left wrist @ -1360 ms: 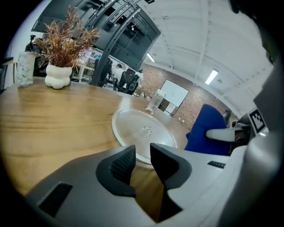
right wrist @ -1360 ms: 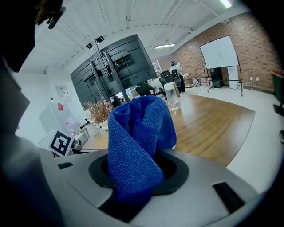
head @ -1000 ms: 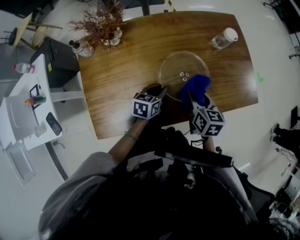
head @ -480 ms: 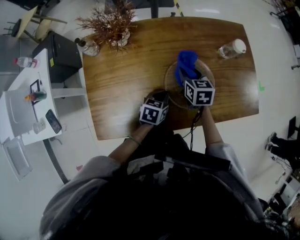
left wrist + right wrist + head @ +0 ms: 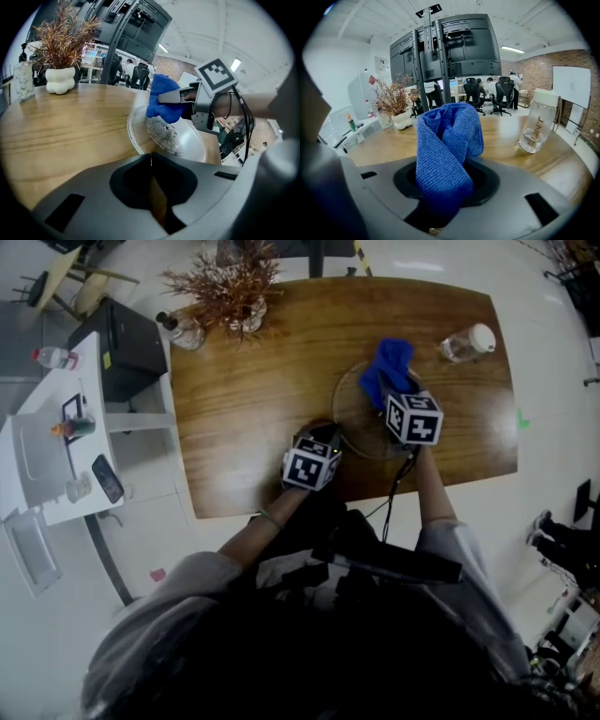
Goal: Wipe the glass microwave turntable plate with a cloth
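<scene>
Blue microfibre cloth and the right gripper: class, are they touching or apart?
Touching. The right gripper view shows the blue microfibre cloth pinched between the jaws of the right gripper, its folds rising out of them.

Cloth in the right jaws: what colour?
Solid blue cloth with a textured weave. It shows best in the right gripper view.

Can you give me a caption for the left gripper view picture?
Right gripper holds a blue cloth over the glass turntable plate on a wooden table.
</scene>
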`<action>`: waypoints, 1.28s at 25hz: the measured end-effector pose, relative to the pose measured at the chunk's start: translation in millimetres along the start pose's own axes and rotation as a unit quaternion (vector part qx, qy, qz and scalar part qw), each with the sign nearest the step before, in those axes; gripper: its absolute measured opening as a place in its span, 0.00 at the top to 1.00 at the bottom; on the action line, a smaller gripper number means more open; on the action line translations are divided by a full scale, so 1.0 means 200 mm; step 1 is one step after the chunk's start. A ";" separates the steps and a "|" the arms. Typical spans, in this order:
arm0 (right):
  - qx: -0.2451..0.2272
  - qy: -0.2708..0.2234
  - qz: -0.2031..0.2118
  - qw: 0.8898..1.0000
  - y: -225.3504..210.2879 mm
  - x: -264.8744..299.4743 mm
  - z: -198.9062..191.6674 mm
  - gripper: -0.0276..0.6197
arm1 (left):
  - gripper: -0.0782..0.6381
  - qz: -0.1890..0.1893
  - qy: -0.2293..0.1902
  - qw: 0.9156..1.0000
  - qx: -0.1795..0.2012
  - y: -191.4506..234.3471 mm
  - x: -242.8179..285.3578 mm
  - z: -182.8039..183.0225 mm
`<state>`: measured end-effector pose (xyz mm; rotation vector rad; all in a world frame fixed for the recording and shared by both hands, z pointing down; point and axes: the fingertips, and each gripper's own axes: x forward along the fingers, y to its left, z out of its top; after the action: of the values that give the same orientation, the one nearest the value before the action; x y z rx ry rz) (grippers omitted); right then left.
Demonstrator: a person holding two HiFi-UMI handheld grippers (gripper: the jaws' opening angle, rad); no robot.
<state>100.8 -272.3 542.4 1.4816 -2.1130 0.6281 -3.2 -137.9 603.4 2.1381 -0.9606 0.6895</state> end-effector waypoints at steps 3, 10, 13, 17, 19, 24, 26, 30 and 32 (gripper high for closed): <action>0.006 0.003 -0.022 1.000 -0.14 -0.05 -0.03 0.70 | 0.88 0.010 -0.004 1.000 0.008 0.02 -0.01 0.01; 0.023 0.013 -0.074 0.997 -0.45 -0.18 -0.12 0.70 | 0.88 0.002 -0.003 1.000 -0.003 0.01 0.00 0.00; 0.037 0.015 -0.088 0.995 -0.50 -0.20 -0.14 0.70 | 0.88 0.003 -0.009 1.000 -0.004 0.02 0.00 0.01; 0.058 -0.003 -0.079 0.995 -0.40 -0.21 -0.09 0.70 | 0.88 0.008 -0.007 1.000 0.001 0.02 0.00 0.02; 0.058 -0.019 -0.051 0.997 -0.27 -0.21 -0.05 0.70 | 0.88 0.009 -0.007 1.000 0.006 0.02 0.00 0.02; 0.056 -0.032 0.031 0.997 0.14 -0.18 -0.01 0.70 | 0.88 0.006 -0.008 1.000 0.007 0.01 0.00 0.03; 0.055 -0.029 0.058 0.996 0.29 -0.17 -0.02 0.70 | 0.88 0.006 -0.006 1.000 0.005 0.01 0.00 0.02; 0.038 -0.002 0.081 0.996 0.44 -0.12 -0.11 0.70 | 0.88 0.010 -0.007 1.000 0.007 0.02 0.00 0.02; 0.037 0.007 0.077 0.996 0.44 -0.11 -0.17 0.70 | 0.88 0.012 -0.009 1.000 0.011 0.01 0.00 0.03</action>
<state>29.1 -208.5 546.0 1.3573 -2.2297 0.7790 -4.3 -142.8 601.0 2.1584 -0.9938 0.6948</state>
